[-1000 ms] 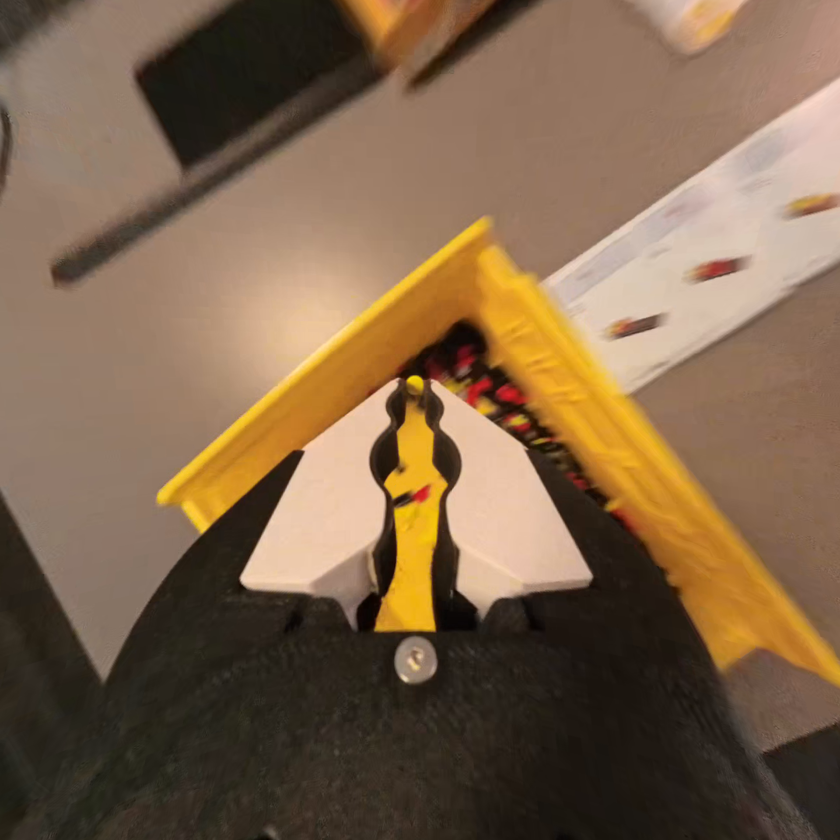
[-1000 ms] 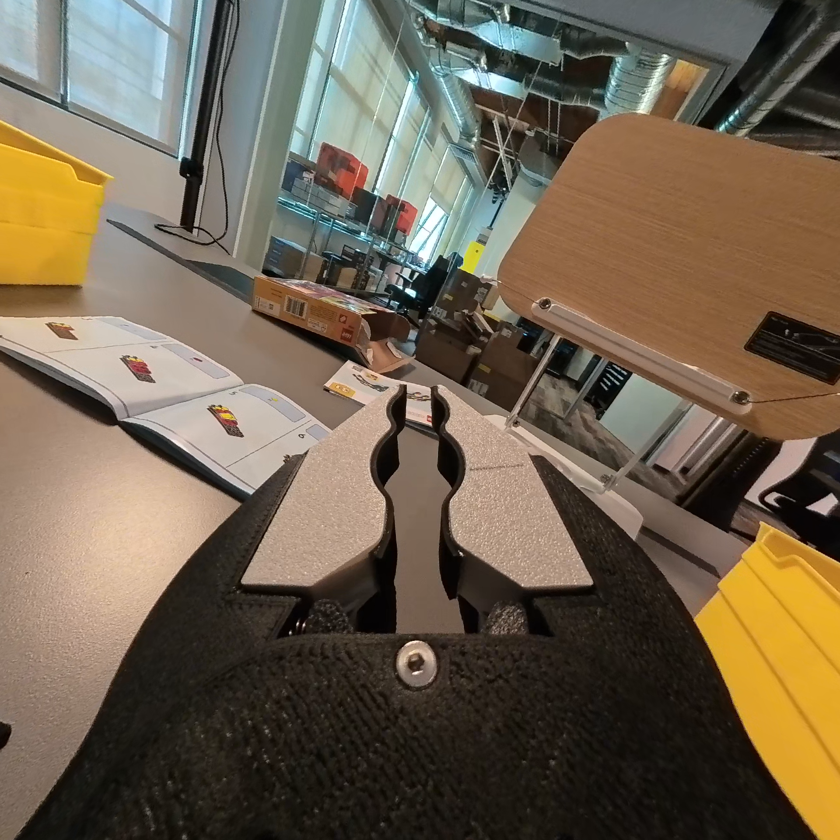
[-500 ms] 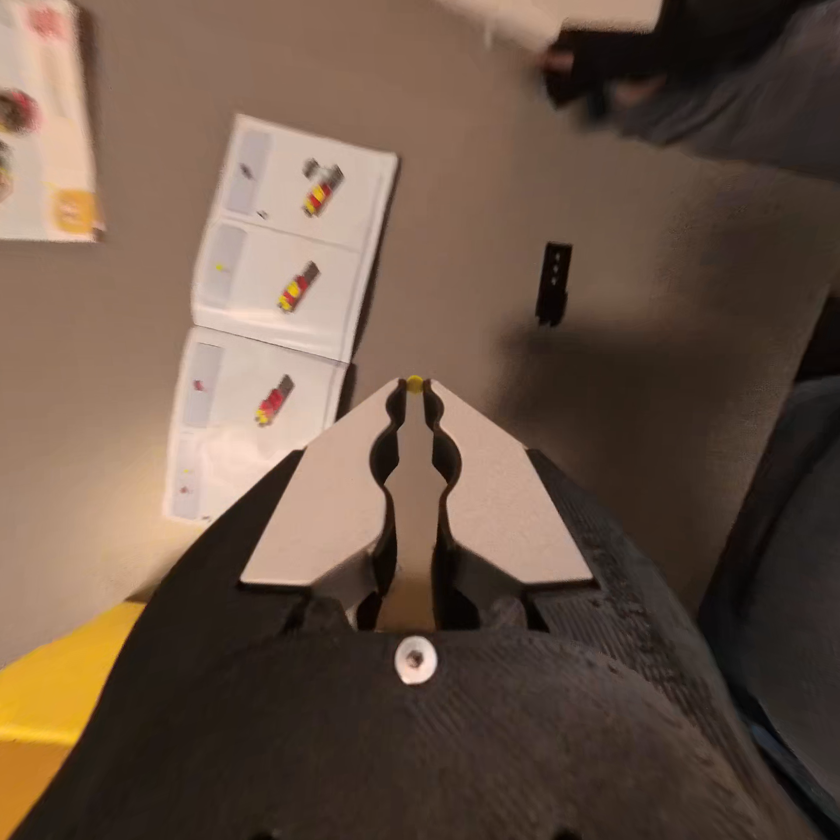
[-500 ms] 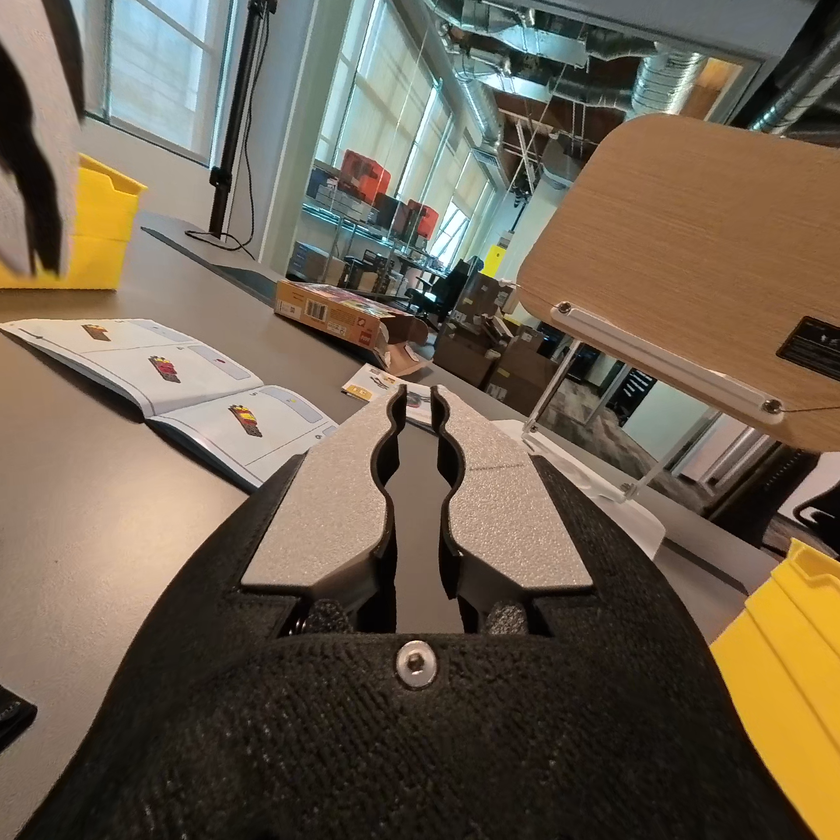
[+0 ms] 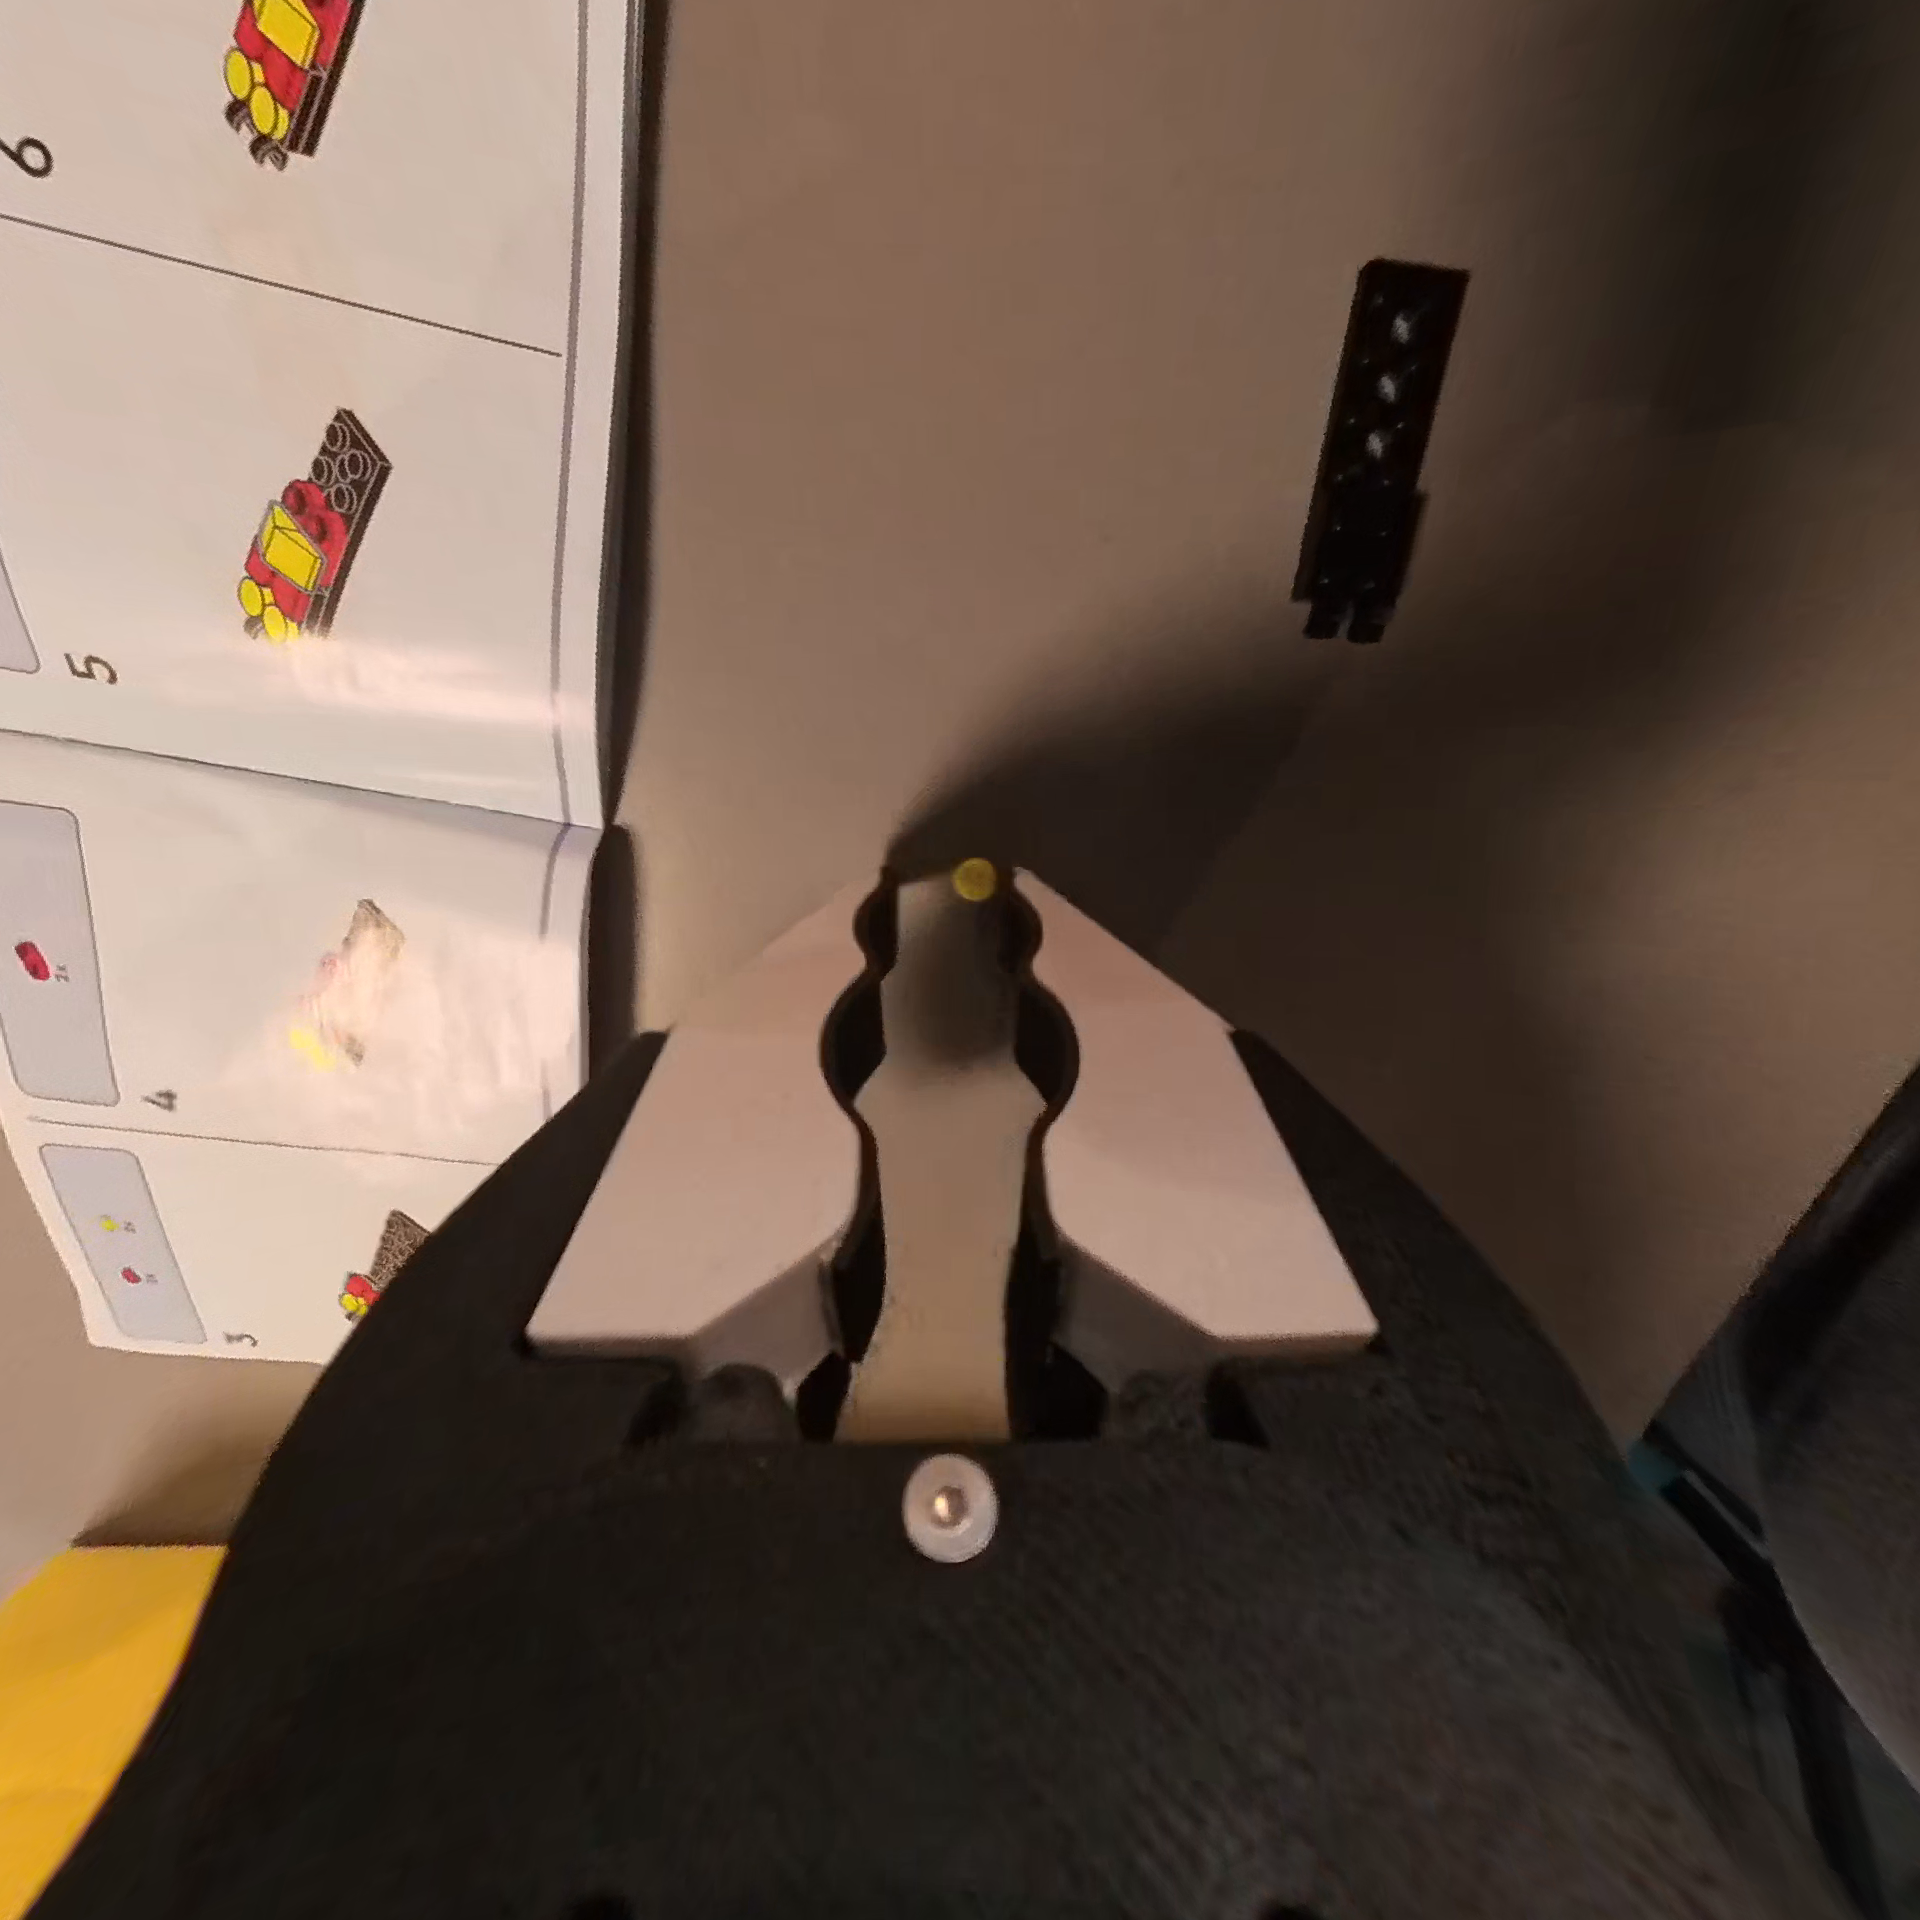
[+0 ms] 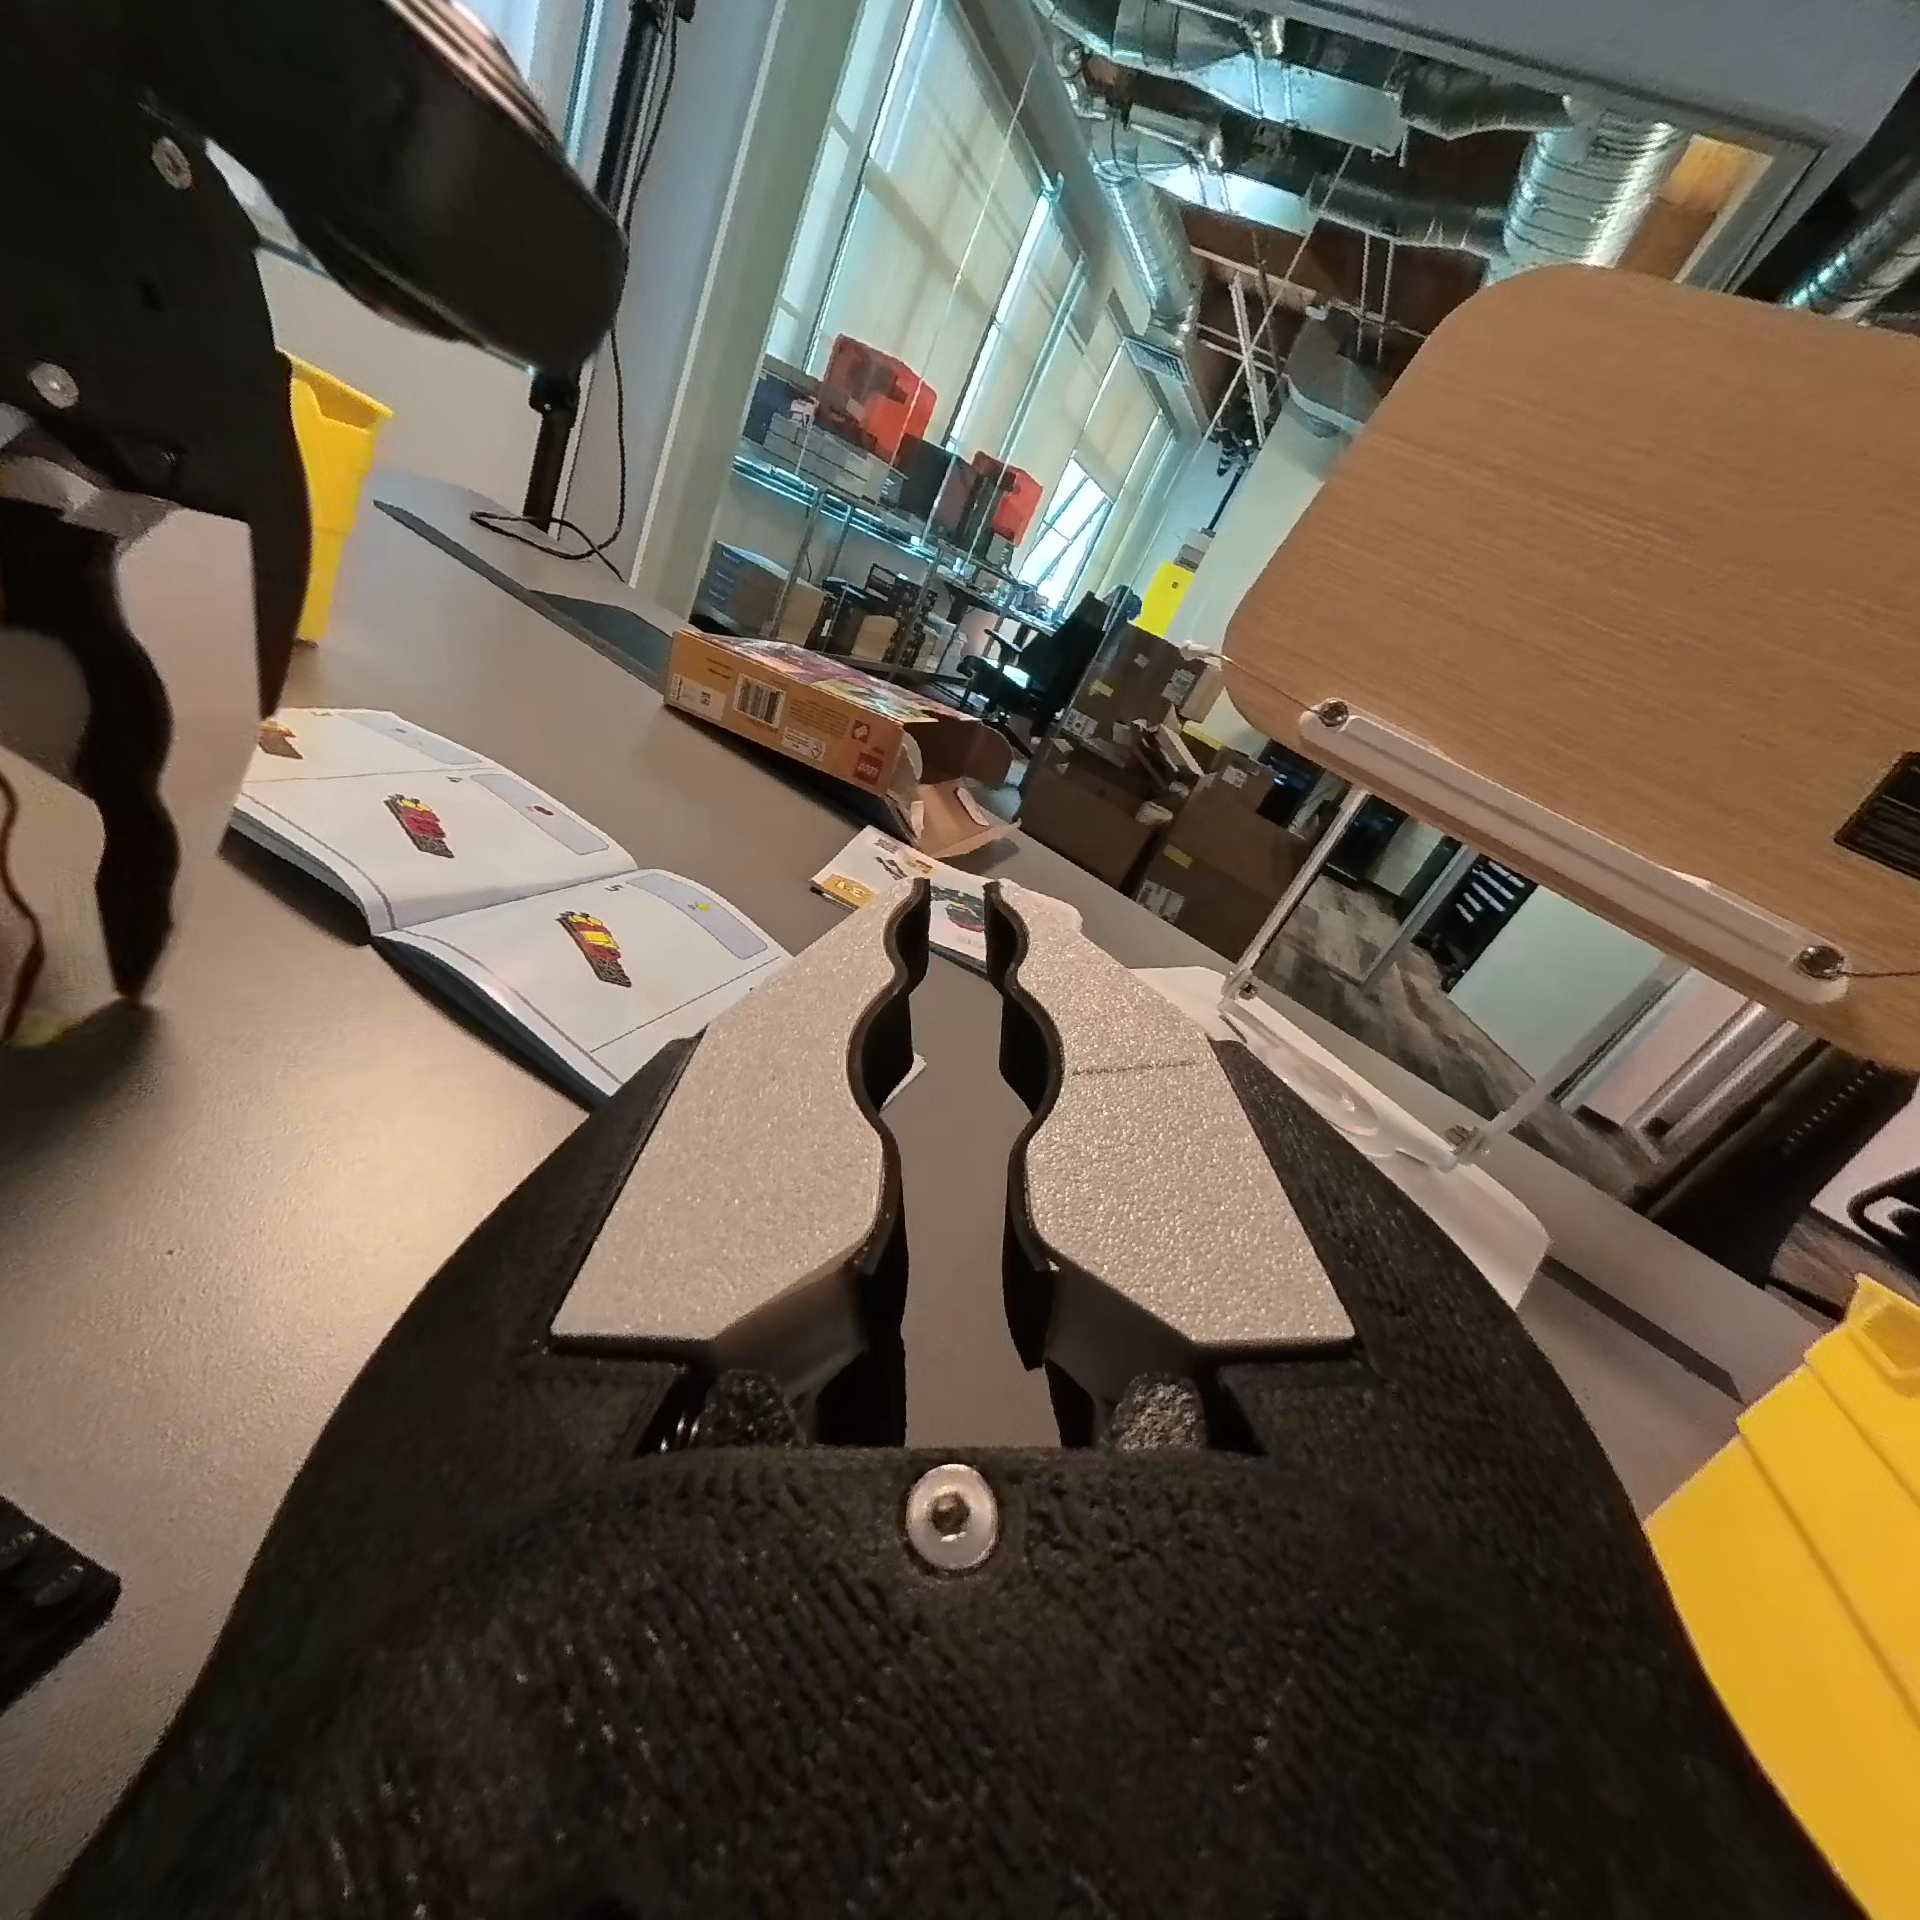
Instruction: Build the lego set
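Yellow round stud (image 5: 974, 879), one, pinched by left gripper (image 5: 951, 883); right gripper (image 6: 956, 896) fingers apart, empty; one black plate (image 5: 1377, 442).

Premises: an open-plan office or lab workspace of industrial fit-out. Exposed metal ducting (image 6: 1351, 114) and pipework run along an unfinished ceiling. Tall windows (image 6: 935, 239) line the far left wall. Wire shelving (image 6: 883, 499) at the far end carries red and black cases. Stacked cardboard boxes (image 6: 1153, 769) and an office chair (image 6: 1049, 665) stand beyond the grey tabletop (image 6: 312, 1195).
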The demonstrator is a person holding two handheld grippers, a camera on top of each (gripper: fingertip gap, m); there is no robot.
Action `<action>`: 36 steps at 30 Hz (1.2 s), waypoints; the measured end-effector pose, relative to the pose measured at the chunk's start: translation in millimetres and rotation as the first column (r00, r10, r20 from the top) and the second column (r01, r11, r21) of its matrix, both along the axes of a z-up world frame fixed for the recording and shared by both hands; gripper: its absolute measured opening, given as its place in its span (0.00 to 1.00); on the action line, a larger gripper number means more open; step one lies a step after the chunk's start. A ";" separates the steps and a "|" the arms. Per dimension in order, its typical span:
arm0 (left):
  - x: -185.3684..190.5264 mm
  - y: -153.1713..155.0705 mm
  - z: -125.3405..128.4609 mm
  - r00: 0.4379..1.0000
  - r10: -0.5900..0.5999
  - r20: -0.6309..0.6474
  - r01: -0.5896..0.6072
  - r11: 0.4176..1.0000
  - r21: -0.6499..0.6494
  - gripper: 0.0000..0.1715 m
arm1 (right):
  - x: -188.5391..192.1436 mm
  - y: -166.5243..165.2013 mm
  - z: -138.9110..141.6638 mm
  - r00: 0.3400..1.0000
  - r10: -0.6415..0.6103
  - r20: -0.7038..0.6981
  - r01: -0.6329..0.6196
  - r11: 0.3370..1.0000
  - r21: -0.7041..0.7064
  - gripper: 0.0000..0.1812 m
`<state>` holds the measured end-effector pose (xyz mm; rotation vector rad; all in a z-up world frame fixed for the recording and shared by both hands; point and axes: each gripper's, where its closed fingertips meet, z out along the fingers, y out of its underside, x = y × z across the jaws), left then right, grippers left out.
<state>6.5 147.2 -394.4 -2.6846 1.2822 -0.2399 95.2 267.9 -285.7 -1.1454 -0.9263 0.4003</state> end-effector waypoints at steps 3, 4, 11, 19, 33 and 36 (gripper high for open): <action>0.0 1.4 0.3 0.999 0.028 0.015 -0.028 1.000 -0.014 0.16 | -0.6 -0.5 -0.3 1.000 0.002 0.004 -0.002 1.000 0.002 0.04; -0.8 2.1 0.8 0.999 0.031 0.017 -0.030 0.999 -0.014 0.16 | -0.7 -0.7 -0.4 1.000 0.002 0.005 -0.002 1.000 0.003 0.04; -18.4 7.2 42.4 0.993 0.075 0.087 -0.081 0.995 0.060 0.18 | 2.0 -1.7 0.8 1.000 0.007 -0.007 -0.007 1.000 0.002 0.04; -130.0 -29.4 128.2 0.932 0.333 0.144 -0.357 0.912 0.204 0.14 | 0.0 -1.1 -0.4 1.000 -0.002 0.007 0.002 1.000 0.012 0.04; -229.7 -135.8 56.5 0.813 0.581 -0.037 -0.582 0.812 -0.028 0.08 | -2.5 -1.2 -2.7 0.999 -0.011 0.031 0.010 1.000 0.027 0.04; -234.1 -156.5 41.3 0.810 0.576 -0.112 -0.586 0.804 -0.100 0.09 | -2.9 -1.3 -3.1 0.999 -0.010 0.035 0.009 1.000 0.028 0.04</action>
